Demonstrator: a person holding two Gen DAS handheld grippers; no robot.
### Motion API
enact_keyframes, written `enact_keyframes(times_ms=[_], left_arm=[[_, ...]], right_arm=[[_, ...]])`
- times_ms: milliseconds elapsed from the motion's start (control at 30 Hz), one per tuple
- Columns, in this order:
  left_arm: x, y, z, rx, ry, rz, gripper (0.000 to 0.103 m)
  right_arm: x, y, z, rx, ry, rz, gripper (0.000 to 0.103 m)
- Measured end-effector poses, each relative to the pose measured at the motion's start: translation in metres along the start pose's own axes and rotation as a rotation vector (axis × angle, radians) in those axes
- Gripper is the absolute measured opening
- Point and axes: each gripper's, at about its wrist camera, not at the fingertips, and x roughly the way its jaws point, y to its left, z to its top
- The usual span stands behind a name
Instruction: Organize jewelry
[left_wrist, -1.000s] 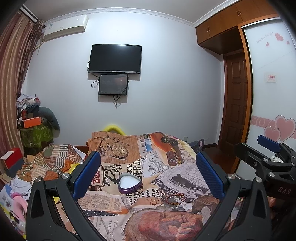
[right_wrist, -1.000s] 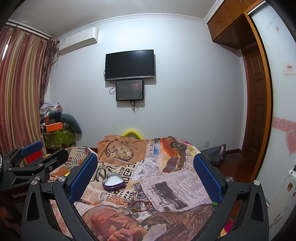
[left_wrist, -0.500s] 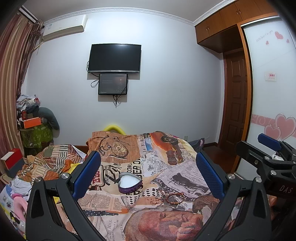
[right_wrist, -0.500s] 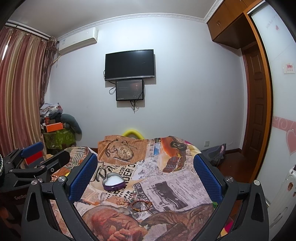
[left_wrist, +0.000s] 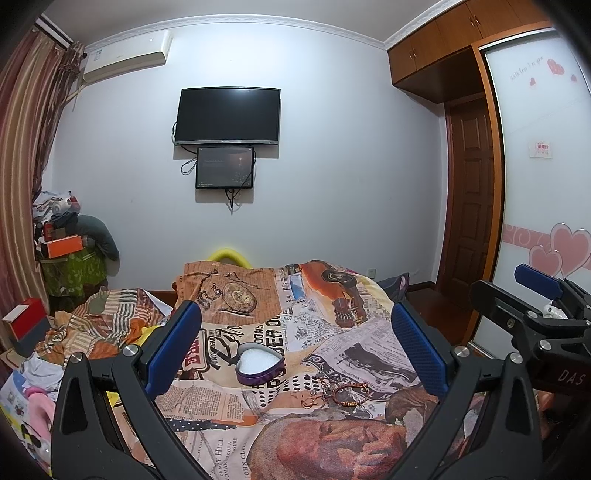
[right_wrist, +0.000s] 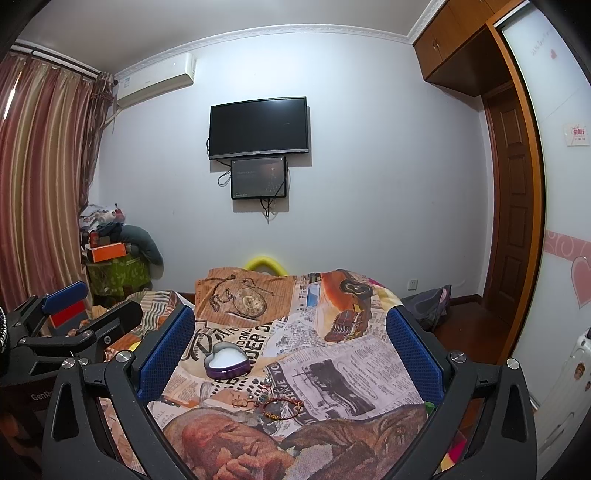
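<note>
A purple heart-shaped box (left_wrist: 259, 364) with a white inside lies open on the newspaper-print bedspread (left_wrist: 332, 332); it also shows in the right wrist view (right_wrist: 226, 360). A small heap of jewelry with a red cord bracelet (left_wrist: 345, 394) lies just in front of it and to its right, also in the right wrist view (right_wrist: 282, 405). My left gripper (left_wrist: 295, 339) is open and empty, held back above the bed. My right gripper (right_wrist: 291, 339) is open and empty too, beside the left one, and appears in the left wrist view (left_wrist: 532, 314).
A rumpled striped blanket (left_wrist: 99, 321) and a red box (left_wrist: 26, 321) lie at the bed's left. A pile of bags and clothes (right_wrist: 114, 254) stands by the curtain. A TV (left_wrist: 227, 116) hangs on the far wall. A wooden door (right_wrist: 513, 206) is at the right.
Both views have shifted only slightly. The box and jewelry have not moved, and both grippers stay open.
</note>
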Motion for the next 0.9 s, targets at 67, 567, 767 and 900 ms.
enact_keyframes(times_ms=[67,567,767,900], left_arm=[[0.000,-0.001,0.000,0.000,0.002,-0.001,0.103],[0.024,0.003,-0.005,0.003,0.051,-0.001,0.103],[0.053,0.009,-0.016,-0.006,0.112,0.006,0.103],[0.081,0.021,-0.030,-0.043,0.189,0.012,0.103]], right_arm=[[0.002,-0.001,0.000,0.001,0.004,0.001,0.103],[0.019,-0.007,-0.007,0.002,0.046,0.007,0.103],[0.039,-0.010,-0.018,0.006,0.105,0.000,0.103],[0.056,-0.013,-0.030,0.011,0.164,-0.005,0.103]])
